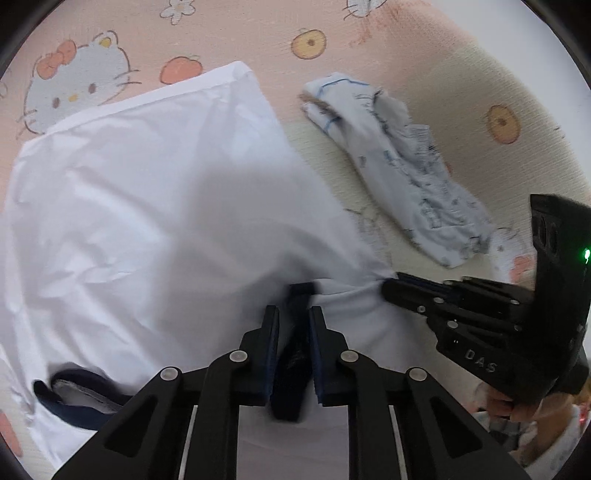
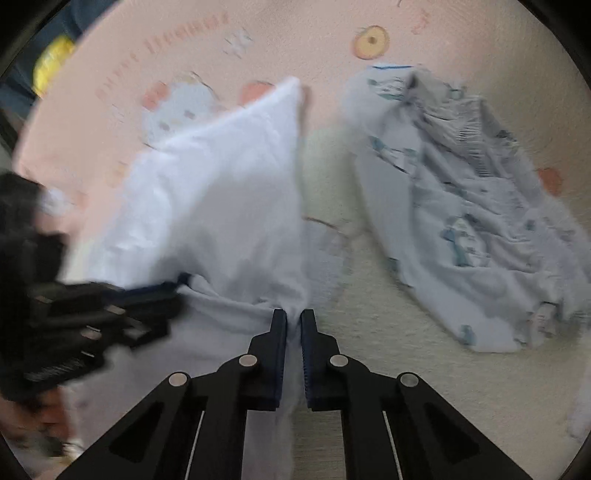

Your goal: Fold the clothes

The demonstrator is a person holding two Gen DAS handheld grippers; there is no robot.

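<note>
A white shirt (image 1: 147, 192) with a dark navy collar (image 1: 74, 398) lies partly lifted over a pink cartoon-print mat. My left gripper (image 1: 293, 314) is shut on the shirt's navy-trimmed edge (image 1: 291, 354). My right gripper (image 2: 293, 317) is shut on a white fold of the same shirt (image 2: 221, 206). The right gripper also shows in the left wrist view (image 1: 391, 288), pinching the shirt's edge just right of my left gripper. The left gripper shows blurred at the left of the right wrist view (image 2: 173, 291).
A crumpled light-blue patterned garment (image 1: 402, 166) lies on the mat to the right of the shirt; it also shows in the right wrist view (image 2: 461, 206). The pink mat (image 1: 258, 33) extends far and left. A yellow object (image 2: 51, 66) sits beyond the mat's far left edge.
</note>
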